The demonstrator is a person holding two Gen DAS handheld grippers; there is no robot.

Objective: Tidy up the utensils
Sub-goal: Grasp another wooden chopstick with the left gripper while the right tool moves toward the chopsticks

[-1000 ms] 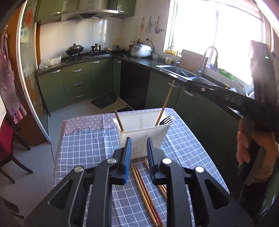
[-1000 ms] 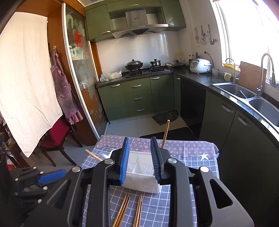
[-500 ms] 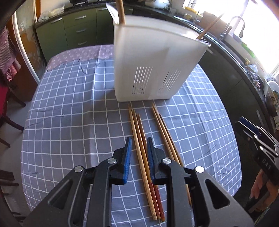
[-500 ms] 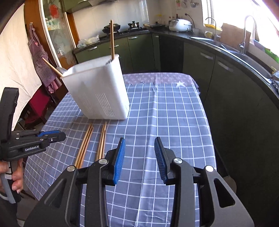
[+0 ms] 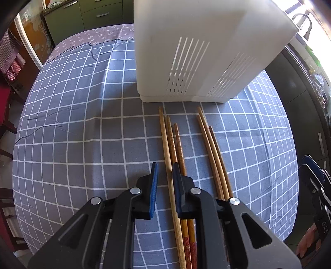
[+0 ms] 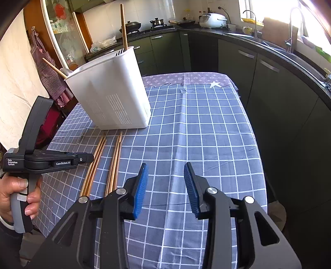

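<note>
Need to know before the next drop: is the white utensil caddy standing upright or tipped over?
Upright. The white utensil caddy rests on its base on the checked tablecloth, open top upward, with a chopstick poking out.

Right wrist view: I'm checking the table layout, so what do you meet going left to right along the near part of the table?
Left gripper → left bundle of chopsticks → right bundle of chopsticks → right gripper, open over bare checked tablecloth.

chopstick ends (image 5: 187,248) hidden under gripper, holder top (image 5: 206,12) cropped
</note>
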